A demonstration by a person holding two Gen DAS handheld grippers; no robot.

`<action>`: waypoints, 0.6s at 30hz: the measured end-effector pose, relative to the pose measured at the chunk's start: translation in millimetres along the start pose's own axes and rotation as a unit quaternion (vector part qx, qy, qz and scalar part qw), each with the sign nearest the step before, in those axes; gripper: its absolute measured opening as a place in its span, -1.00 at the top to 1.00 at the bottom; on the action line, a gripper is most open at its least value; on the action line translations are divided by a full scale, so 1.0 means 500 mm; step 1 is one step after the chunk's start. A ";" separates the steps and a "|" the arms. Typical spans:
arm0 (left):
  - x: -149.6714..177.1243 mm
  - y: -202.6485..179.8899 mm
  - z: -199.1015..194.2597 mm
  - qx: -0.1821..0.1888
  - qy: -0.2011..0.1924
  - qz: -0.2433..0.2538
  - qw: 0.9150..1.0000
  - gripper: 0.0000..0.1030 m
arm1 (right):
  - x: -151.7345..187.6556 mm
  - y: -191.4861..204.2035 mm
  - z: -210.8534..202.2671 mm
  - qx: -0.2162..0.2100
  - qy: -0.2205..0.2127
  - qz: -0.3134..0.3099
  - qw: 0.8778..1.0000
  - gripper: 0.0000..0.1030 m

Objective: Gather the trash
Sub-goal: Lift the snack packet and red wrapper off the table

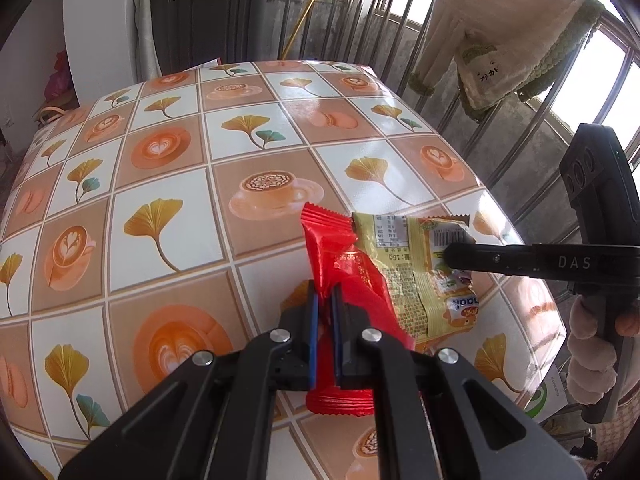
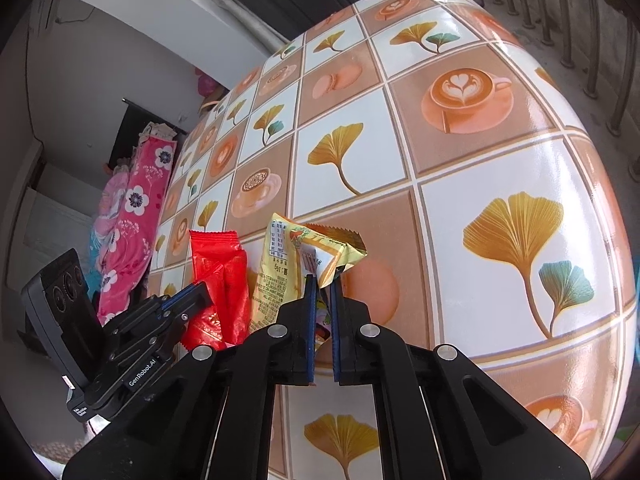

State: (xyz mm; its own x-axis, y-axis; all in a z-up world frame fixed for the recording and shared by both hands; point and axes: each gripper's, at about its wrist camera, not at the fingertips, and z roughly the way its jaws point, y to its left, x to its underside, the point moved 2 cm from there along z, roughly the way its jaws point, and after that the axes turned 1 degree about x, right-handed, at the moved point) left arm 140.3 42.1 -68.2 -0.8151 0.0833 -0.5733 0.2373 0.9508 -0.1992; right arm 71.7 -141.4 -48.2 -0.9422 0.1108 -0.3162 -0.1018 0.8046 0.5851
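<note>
My left gripper [image 1: 325, 292] is shut on a red snack wrapper [image 1: 340, 256], which stands up between its blue pads above the table. My right gripper [image 2: 323, 284] is shut on a yellow snack wrapper [image 2: 280, 268], crumpled between its pads. The two wrappers hang side by side, touching. In the left wrist view the yellow wrapper [image 1: 416, 264] sits right of the red one, with the right gripper [image 1: 452, 256] reaching in from the right. In the right wrist view the red wrapper [image 2: 218, 280] and the left gripper [image 2: 188, 300] are at the left.
The table [image 1: 180, 208] has a glossy cloth printed with coffee cups and ginkgo leaves. A metal railing [image 1: 480, 128] with a beige garment [image 1: 512, 40] hung on it runs along its right side. A pink floral cloth [image 2: 132, 216] lies beyond the table's far left edge.
</note>
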 end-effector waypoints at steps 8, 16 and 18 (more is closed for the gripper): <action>-0.017 -0.003 -0.038 0.000 -0.028 0.003 1.000 0.91 | -0.015 -0.015 -0.037 0.008 -0.025 0.008 1.000 0.99; -0.041 -0.003 -0.066 0.013 -0.046 -0.007 0.999 0.91 | -0.034 -0.025 -0.090 0.015 -0.060 0.008 0.998 1.00; -0.048 -0.008 -0.071 0.015 -0.050 -0.005 0.999 0.91 | -0.039 -0.031 -0.109 0.017 -0.069 0.011 0.997 1.00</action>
State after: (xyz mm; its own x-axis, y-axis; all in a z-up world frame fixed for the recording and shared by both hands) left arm 140.2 47.1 -25.5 -0.7606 0.0426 -0.6478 0.2467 0.9419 -0.2278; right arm 74.4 -188.0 -10.2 -0.8909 0.2053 -0.4052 -0.0696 0.8198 0.5684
